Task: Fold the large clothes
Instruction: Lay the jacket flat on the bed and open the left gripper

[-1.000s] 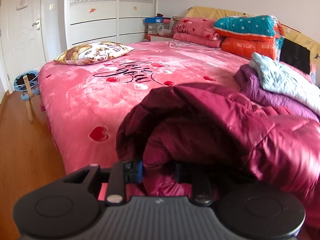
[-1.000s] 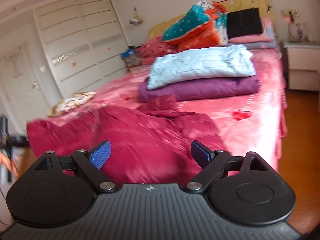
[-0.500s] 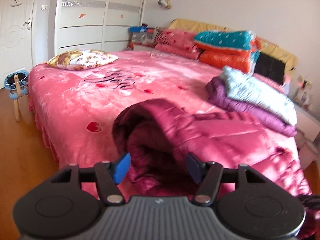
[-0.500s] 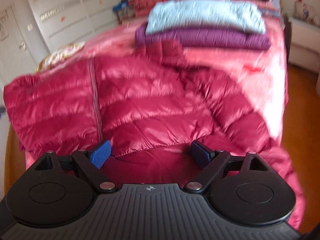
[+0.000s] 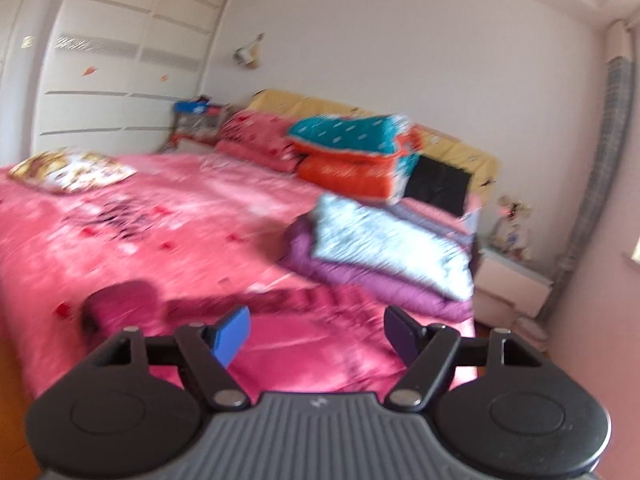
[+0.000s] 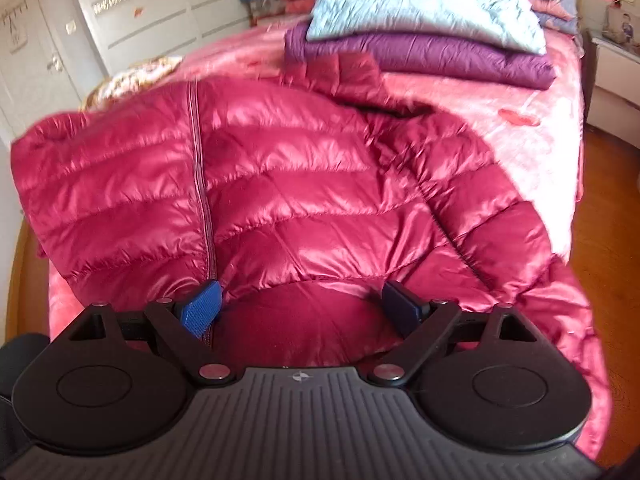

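A crimson quilted down jacket (image 6: 288, 168) lies spread front-up across the near end of the pink bed (image 6: 532, 148), zipper running down its left half. My right gripper (image 6: 300, 300) stands open just over the jacket's hem, the dark red lining showing between its fingers, pads not pressing on it. In the blurred left wrist view the jacket (image 5: 120, 300) lies low on the bed. My left gripper (image 5: 316, 324) hovers above it, its jaws opening with nothing between them.
A folded pale blue garment (image 6: 424, 12) rests on a folded purple one (image 6: 432, 52) at the bed's far right. Stacked teal and orange quilts (image 5: 352, 152) and pillows sit at the headboard. A patterned cushion (image 5: 68, 168) lies far left. A white nightstand (image 5: 508, 284) and wooden floor flank the bed.
My left gripper let go of the jacket's fold, opened, rose and drew back. My right gripper tipped down over the jacket's hem, and the jacket now lies spread out.
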{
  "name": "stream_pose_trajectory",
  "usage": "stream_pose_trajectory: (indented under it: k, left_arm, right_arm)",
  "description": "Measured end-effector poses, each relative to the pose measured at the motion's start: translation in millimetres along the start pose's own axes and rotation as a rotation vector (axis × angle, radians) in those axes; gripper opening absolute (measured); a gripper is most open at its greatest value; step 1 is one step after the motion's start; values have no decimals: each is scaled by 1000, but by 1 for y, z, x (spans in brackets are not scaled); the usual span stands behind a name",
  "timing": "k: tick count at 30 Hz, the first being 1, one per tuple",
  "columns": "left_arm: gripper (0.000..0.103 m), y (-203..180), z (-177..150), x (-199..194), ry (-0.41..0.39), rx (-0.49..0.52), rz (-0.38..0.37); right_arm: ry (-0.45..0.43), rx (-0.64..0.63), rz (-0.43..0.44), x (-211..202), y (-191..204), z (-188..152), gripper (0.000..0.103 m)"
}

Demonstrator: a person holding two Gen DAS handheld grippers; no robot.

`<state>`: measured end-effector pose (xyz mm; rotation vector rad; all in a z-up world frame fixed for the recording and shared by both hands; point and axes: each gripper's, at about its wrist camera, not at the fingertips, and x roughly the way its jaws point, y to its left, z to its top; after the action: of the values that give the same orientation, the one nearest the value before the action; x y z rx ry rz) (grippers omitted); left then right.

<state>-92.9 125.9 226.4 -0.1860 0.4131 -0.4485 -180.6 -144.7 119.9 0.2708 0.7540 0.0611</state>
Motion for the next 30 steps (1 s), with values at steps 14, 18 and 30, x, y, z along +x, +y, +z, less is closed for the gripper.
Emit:
stream_pose_trajectory:
  k: [14, 18, 30]
  left_arm:
    - [90, -80, 12, 76, -188, 144, -166]
    - [90, -47, -2, 112, -144, 90, -96]
    - [90, 39, -34, 192, 46, 3, 38]
  right_arm:
    - [-237, 27, -175, -75, -42, 25, 103]
    - [-256, -24, -228, -72, -44, 38, 103]
    - [-257, -295, -192, 4, -9, 129, 103]
